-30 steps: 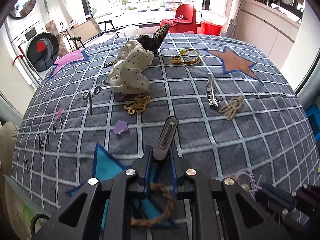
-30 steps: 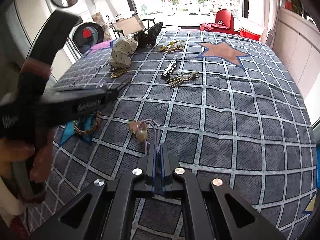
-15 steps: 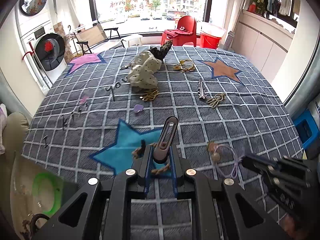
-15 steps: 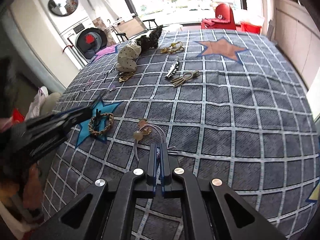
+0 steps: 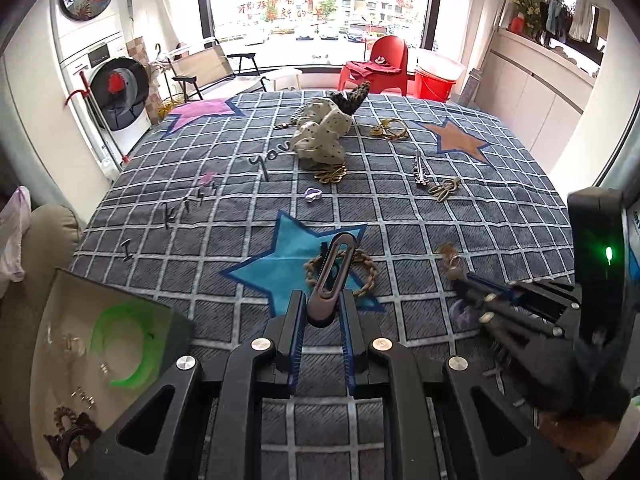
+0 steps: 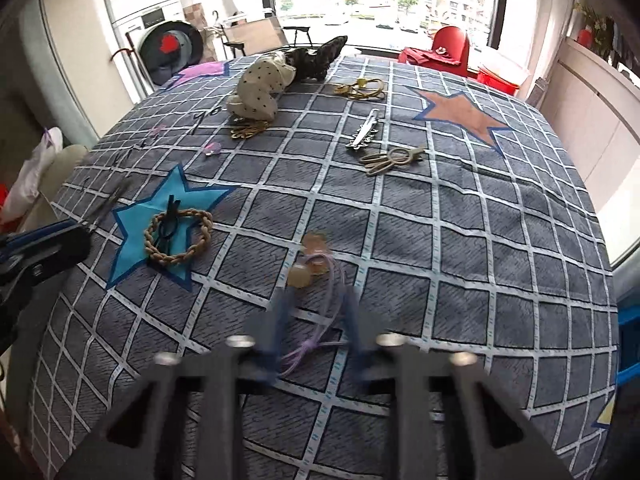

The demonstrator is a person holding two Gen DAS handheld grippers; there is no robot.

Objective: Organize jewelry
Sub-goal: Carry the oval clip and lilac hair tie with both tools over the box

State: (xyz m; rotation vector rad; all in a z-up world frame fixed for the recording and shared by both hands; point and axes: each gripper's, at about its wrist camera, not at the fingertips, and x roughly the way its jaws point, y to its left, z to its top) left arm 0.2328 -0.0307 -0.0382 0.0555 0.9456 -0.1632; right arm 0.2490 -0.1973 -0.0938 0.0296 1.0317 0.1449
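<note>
My left gripper is shut on a dark oblong hair clip, held above the blue star of the checked cloth. A braided bracelet lies on that star, and the right wrist view shows the bracelet too. My right gripper is blurred; its jaws stand apart and are closing over the purple cord of a beaded hair tie. The pads do not visibly press on the cord. An open box at lower left holds a green bangle.
Farther back lie a polka-dot scrunchie, a gold ornament, a silver clip, a gold hand-shaped clip, gold loops and a small purple piece. The cloth's edge drops off at left.
My left gripper drew back and rose with the clip, bringing the open box into view. The right gripper's jaws, pressed together before, now stand apart over the purple cord.
</note>
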